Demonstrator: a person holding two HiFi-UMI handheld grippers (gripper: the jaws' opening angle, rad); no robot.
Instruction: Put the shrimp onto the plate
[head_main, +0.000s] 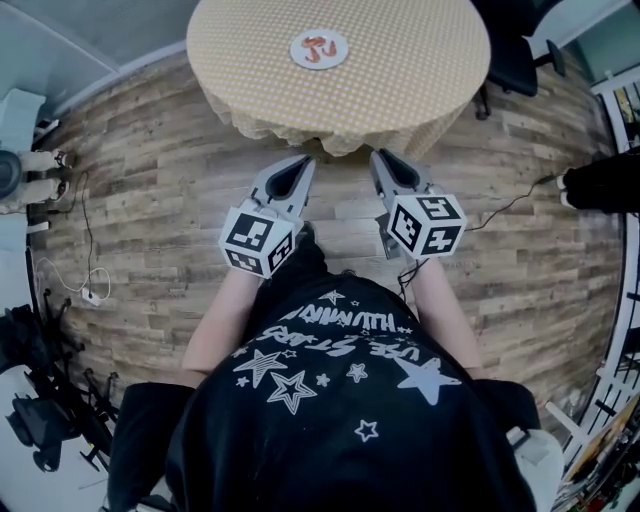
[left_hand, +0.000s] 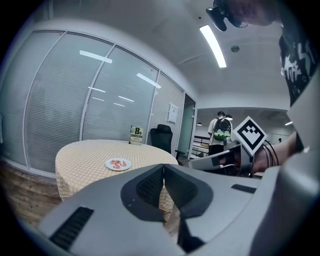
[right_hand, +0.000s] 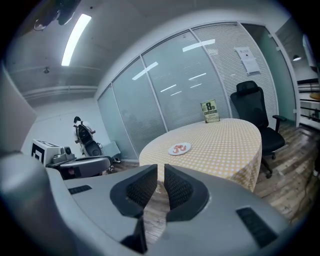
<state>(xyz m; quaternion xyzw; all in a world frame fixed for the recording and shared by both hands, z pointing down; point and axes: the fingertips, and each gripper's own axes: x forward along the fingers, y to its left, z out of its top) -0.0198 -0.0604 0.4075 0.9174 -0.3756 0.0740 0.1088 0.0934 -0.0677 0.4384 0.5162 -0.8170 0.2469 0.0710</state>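
Shrimp (head_main: 318, 46) on plate (head_main: 298, 52), well beyond left hand-held gripper (head_main: 305, 161) and right hand-held gripper (head_main: 377, 156), both with jaws together

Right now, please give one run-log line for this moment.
position: both grippers short of table | left gripper: jaws together, empty | right gripper: jaws nearly together, empty | shrimp: already on plate

shrimp (head_main: 319, 47) too small to count (a reddish tangle), table (head_main: 400, 80) cut off at top edge
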